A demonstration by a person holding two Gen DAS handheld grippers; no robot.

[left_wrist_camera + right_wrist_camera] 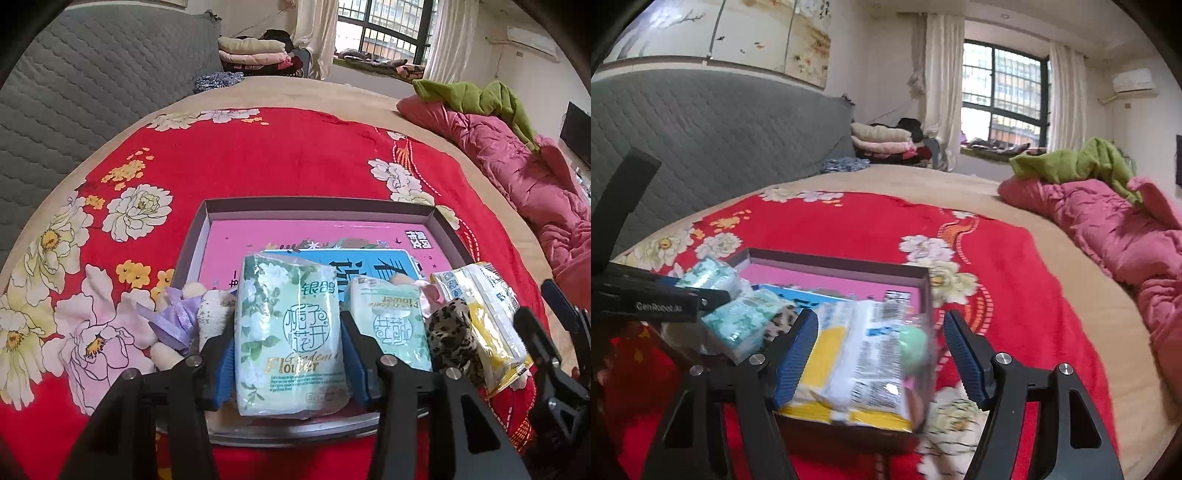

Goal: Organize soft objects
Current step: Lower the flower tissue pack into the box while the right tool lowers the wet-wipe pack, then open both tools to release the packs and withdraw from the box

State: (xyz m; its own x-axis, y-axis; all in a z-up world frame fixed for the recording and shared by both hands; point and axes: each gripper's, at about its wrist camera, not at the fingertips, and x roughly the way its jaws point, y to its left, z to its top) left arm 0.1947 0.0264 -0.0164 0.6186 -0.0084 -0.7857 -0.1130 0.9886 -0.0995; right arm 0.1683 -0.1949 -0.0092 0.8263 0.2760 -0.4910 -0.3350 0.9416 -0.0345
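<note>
Straddling a green tissue pack (290, 339), my left gripper (288, 354) has its fingers on both sides, seemingly barely touching. My right gripper (881, 363) stands spread wide around the yellow packet (857, 365), not pinching. Both lie in the shallow box (317, 206) on the red bedspread (258, 155).

a red floral blanket (258, 158) is spread over the bed. a pink quilt (1108, 229) is heaped along its right edge, with a green cloth (1082, 162) draped on top. folded bedding (879, 142) is stacked beside the barred window (1004, 96).
</note>
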